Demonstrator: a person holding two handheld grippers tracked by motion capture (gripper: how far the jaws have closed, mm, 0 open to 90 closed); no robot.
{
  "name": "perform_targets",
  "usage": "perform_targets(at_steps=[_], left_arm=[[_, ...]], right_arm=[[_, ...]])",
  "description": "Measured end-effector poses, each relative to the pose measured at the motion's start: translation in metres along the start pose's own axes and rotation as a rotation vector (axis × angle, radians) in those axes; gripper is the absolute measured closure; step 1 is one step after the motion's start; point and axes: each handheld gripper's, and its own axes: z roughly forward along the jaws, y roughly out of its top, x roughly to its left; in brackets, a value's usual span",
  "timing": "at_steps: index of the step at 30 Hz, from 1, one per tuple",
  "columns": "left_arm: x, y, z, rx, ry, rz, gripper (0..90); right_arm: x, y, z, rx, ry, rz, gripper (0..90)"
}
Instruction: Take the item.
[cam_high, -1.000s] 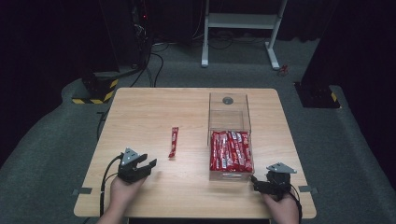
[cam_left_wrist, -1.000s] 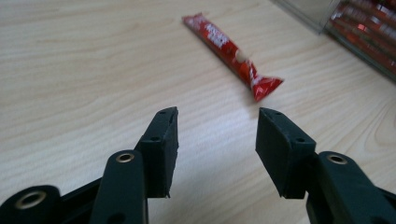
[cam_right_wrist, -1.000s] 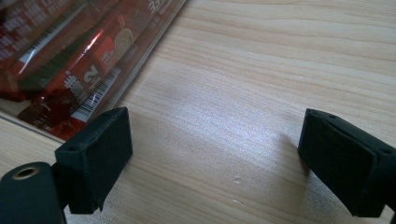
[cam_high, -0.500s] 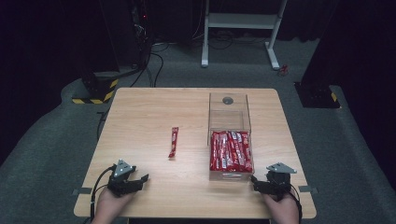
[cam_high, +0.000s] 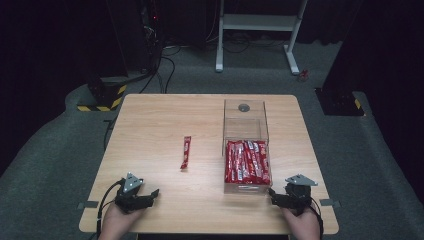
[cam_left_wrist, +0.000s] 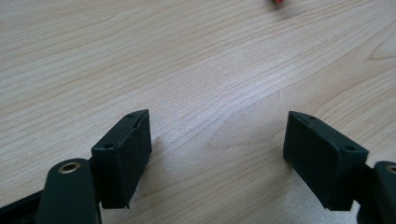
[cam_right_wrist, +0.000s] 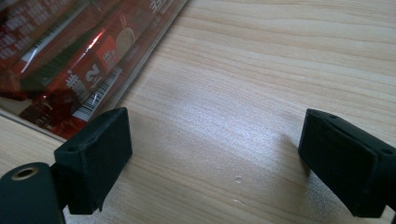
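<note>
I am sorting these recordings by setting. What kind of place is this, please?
Probably a lab or studio set up for recording. A bare wooden table stands on grey carpet amid dark curtains, with cables and a white metal stand behind it.

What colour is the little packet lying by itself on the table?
Red. The lone packet lies on the wooden table, clearest in the high view.

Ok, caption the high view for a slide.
Both open tools rest near table edge; one red packet lies beside the filled clear box.
</note>
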Motion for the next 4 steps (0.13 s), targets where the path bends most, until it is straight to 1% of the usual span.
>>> perform_targets(at_steps=[4], left_arm=[[0.0000,-0.0001,-0.0001,0.000,-0.001,0.002,23.7]], right_arm=[[0.0001,0.0003,0.0001,0.003,0.001,-0.003,9.0]])
